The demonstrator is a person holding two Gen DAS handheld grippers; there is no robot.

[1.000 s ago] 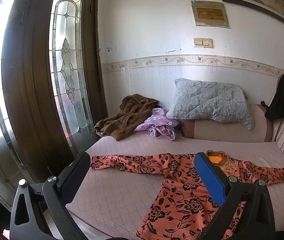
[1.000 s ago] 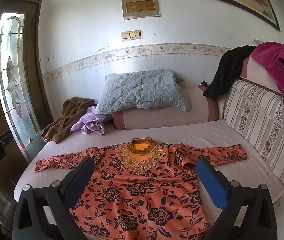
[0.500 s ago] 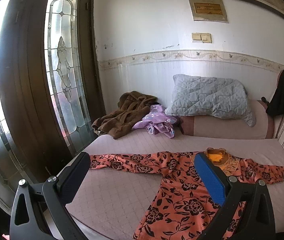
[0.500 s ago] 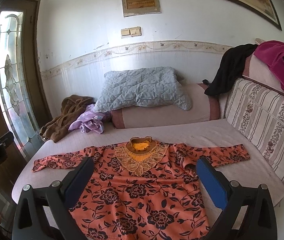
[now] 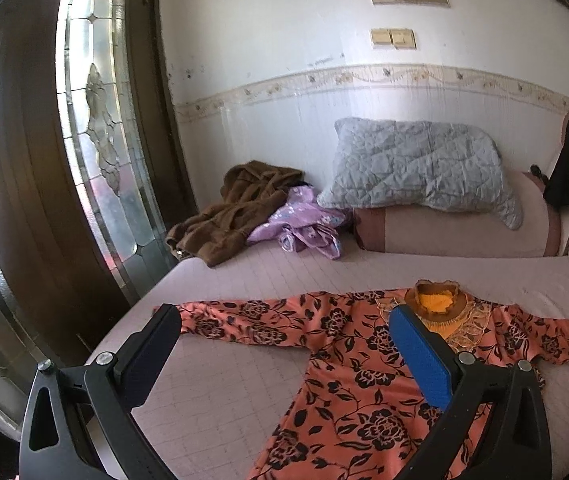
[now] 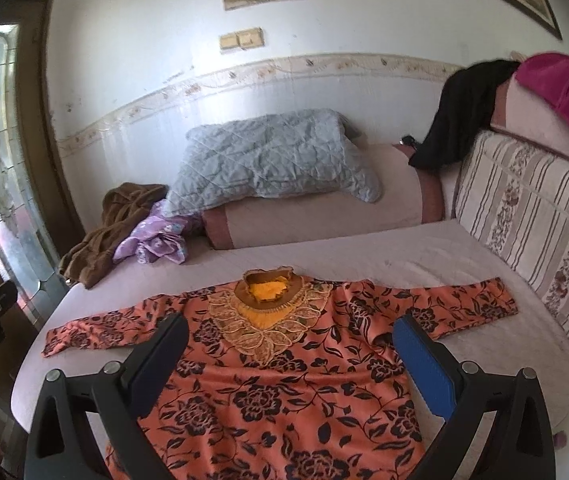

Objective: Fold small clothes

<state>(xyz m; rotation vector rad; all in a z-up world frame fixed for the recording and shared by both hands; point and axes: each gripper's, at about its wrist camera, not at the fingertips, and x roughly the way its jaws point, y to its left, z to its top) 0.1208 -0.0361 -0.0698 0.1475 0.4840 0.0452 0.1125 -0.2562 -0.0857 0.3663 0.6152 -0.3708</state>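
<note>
An orange long-sleeved top with black flowers (image 6: 284,384) lies flat on the bed, both sleeves spread out, yellow embroidered neck (image 6: 270,292) toward the wall. In the left wrist view the top (image 5: 348,364) lies right of centre, its left sleeve (image 5: 236,316) stretched toward the bed's left edge. My left gripper (image 5: 284,344) is open and empty above the sleeve and bare bed. My right gripper (image 6: 290,354) is open and empty above the top's chest.
A grey quilted pillow (image 6: 272,156) rests on a bolster (image 6: 324,216) at the wall. A brown garment (image 6: 108,224) and a purple garment (image 6: 156,240) lie at the back left. A striped cushion (image 6: 532,224) lines the right side. A glass door (image 5: 96,152) stands left.
Both grippers have tilted down and moved closer to the bed. The top lies as before. Both stay open.
</note>
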